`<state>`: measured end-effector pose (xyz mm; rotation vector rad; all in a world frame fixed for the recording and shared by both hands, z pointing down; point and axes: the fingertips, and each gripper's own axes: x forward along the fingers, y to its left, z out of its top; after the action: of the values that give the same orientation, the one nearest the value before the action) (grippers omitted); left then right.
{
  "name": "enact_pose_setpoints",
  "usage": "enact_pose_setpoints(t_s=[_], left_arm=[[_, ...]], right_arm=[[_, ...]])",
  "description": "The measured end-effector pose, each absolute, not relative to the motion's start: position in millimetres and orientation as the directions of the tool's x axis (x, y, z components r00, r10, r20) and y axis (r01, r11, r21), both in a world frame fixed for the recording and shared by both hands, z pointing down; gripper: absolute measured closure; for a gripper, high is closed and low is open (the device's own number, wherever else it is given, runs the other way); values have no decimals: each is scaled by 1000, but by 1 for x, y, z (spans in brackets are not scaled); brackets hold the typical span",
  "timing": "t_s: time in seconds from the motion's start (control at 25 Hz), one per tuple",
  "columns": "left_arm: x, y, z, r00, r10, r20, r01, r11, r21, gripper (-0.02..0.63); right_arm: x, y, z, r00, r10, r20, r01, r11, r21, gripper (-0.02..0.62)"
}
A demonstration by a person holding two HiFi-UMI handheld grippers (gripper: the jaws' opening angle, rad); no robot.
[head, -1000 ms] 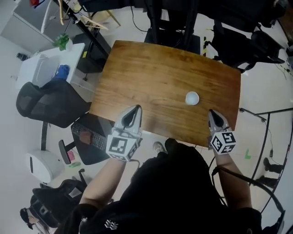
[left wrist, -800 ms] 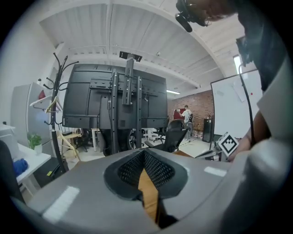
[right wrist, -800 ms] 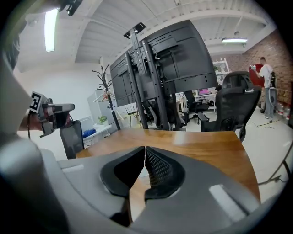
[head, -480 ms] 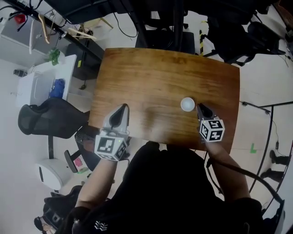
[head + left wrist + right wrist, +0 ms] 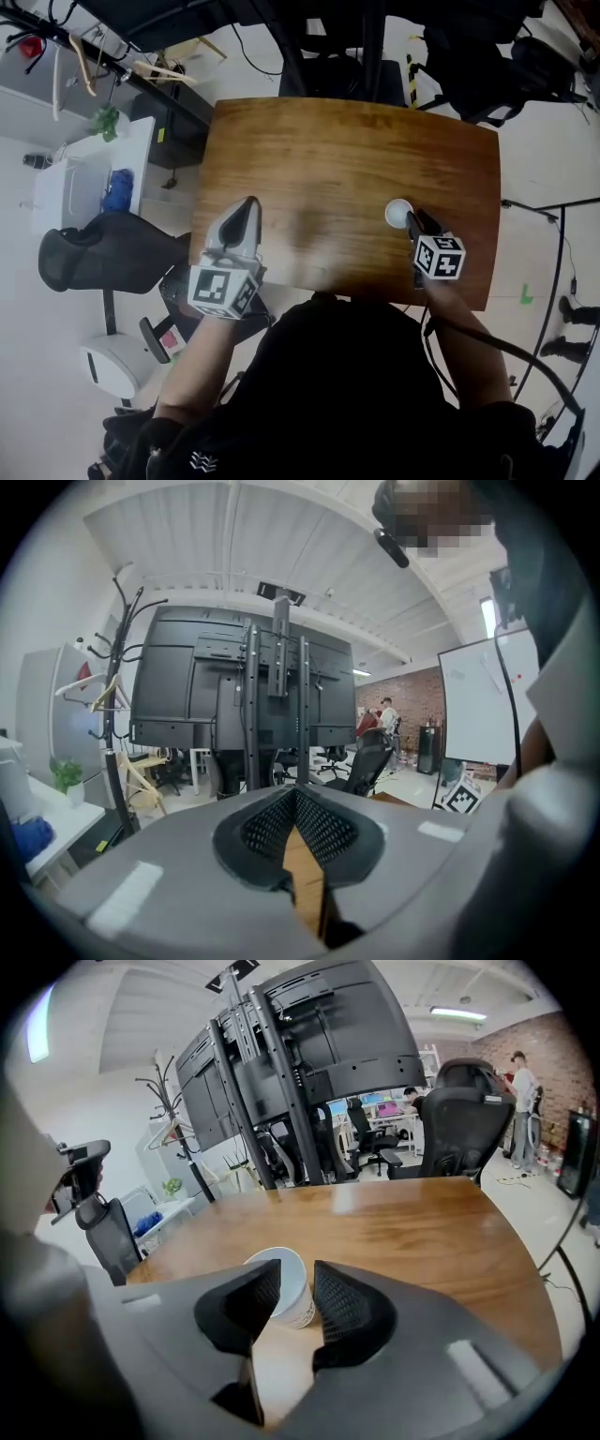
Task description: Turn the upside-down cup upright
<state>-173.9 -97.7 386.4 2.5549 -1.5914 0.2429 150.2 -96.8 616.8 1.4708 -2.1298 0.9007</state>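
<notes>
Head view: white cup stands right of centre on the wooden table, with the right gripper tip at it and the left gripper well apart over the near left corner. Left gripper view: jaws together, nothing between them, cup out of frame. Right gripper view: jaws apart, just been opening; cup sits between the tips, pads not clamped on it.

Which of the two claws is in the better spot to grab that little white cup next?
The right. The right gripper sits at the white cup; its jaws have just been opening, the cup in the gap ahead of them, not gripped. The left gripper is far across the table, jaws together.
</notes>
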Motion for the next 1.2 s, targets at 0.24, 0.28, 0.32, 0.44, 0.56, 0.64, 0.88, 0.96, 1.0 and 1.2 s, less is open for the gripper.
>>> enact_pose_setpoints(t_s=[0.24,0.28,0.32,0.44,0.56,0.64,0.88,0.96,1.0,1.2], left_arm=[[-210,-85,396,391,-892,229,-918,-395,28,606],[-213,-83,397,386,-892,234,-920,-391,30,606],[-215,-83,399,383,-893,236,-921,-387,33,606],[-216,-83,398,383,-893,234,-922,-386,36,606],[-215,-84,394,390,-893,226,-919,-393,34,606],[-215,-85,393,393,-893,220,-918,-396,34,606],[-209,-86,395,409,-887,214,-911,-409,43,606],[-208,-87,394,409,-888,212,-911,-410,42,606],[-207,-87,394,409,-888,209,-911,-410,40,606],[-209,-86,389,403,-893,201,-914,-405,31,606]], right_arm=[[154,-96,626,-315,-670,672,-947,172,-273,526],[154,-96,627,-314,-669,674,-947,167,-275,535],[155,-97,628,-312,-669,675,-947,163,-275,549],[156,-101,628,-300,-676,673,-951,160,-264,577],[153,-103,621,-285,-689,666,-958,188,-215,580],[155,-103,613,-254,-707,660,-967,207,-151,580],[198,-97,603,-61,-735,675,-976,185,112,580],[204,-94,605,-31,-726,687,-968,193,160,580],[202,-93,606,-34,-724,689,-965,204,167,580],[164,-88,615,-143,-712,687,-954,284,96,575]])
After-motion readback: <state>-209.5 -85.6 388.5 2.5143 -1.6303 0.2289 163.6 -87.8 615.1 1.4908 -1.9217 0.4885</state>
